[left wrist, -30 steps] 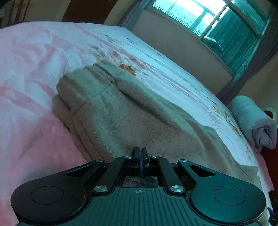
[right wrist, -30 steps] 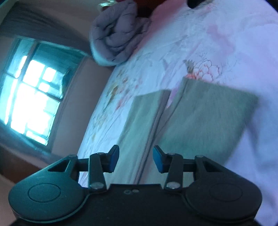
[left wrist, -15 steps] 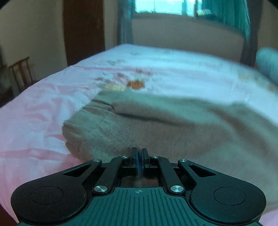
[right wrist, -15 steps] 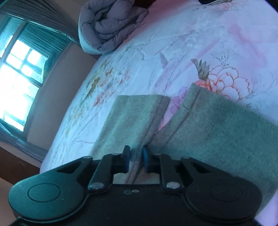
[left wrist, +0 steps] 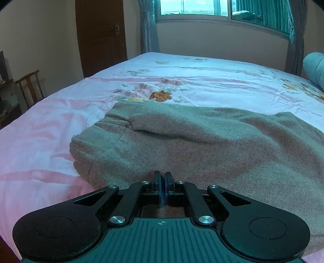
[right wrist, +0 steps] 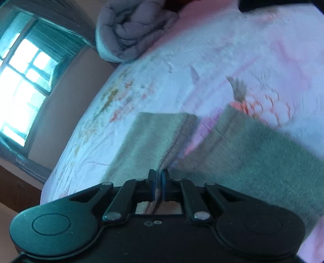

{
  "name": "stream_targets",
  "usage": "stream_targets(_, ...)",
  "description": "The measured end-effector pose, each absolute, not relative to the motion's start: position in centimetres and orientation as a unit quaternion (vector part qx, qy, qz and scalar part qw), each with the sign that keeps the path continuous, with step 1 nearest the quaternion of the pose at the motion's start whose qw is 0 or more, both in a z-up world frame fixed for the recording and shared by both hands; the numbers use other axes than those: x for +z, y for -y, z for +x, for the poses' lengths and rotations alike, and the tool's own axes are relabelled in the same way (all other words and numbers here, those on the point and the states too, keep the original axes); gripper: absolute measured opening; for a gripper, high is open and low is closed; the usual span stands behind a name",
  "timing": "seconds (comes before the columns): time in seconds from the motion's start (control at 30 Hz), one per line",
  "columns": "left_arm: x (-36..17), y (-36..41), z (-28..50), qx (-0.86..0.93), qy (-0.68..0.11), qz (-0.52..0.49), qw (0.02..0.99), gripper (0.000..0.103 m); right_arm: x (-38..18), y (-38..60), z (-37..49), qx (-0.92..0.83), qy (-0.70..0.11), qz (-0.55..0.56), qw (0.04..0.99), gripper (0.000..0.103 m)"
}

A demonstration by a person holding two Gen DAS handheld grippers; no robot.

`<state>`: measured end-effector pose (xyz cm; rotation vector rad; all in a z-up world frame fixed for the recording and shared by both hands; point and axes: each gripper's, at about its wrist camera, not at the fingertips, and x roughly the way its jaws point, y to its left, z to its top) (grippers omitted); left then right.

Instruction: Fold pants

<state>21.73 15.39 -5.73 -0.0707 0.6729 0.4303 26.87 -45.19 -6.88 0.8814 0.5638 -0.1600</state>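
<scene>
Grey-beige fleece pants lie spread on a bed with a pink floral sheet. In the left wrist view the waistband end lies to the left, and my left gripper is shut on the near edge of the fabric. In the right wrist view the two leg ends lie apart on the sheet. My right gripper is shut on the seam edge of the left leg, with cloth showing between the pads.
A rolled grey quilt lies at the bed's head end, also at the right edge of the left wrist view. A window and curtains are beyond the bed, a brown door and a wooden chair at the left.
My right gripper closed from open onto the pant leg's seam edge. My left gripper stayed shut on the fabric while its view swung level towards the window.
</scene>
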Motion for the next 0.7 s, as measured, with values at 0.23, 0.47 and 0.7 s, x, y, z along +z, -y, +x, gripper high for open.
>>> stream_targets(0.23,-5.2,-16.8,22.3,0.166,-0.358,-0.033,0.918,0.004,-1.3,44.4,22.4,-0.063,-0.23,0.379,0.894,0.0)
stream_targets(0.47,-4.6,-18.8,23.3,0.101,-0.394,-0.041,0.913,0.004,-2.9,45.9,16.8,-0.107,-0.262,0.37,0.885,0.0)
stream_targets(0.7,-4.9,-19.1,23.1,0.1,-0.387,-0.051,0.915,0.004,-6.4,46.6,15.7,-0.133,-0.271,0.435,0.849,0.0)
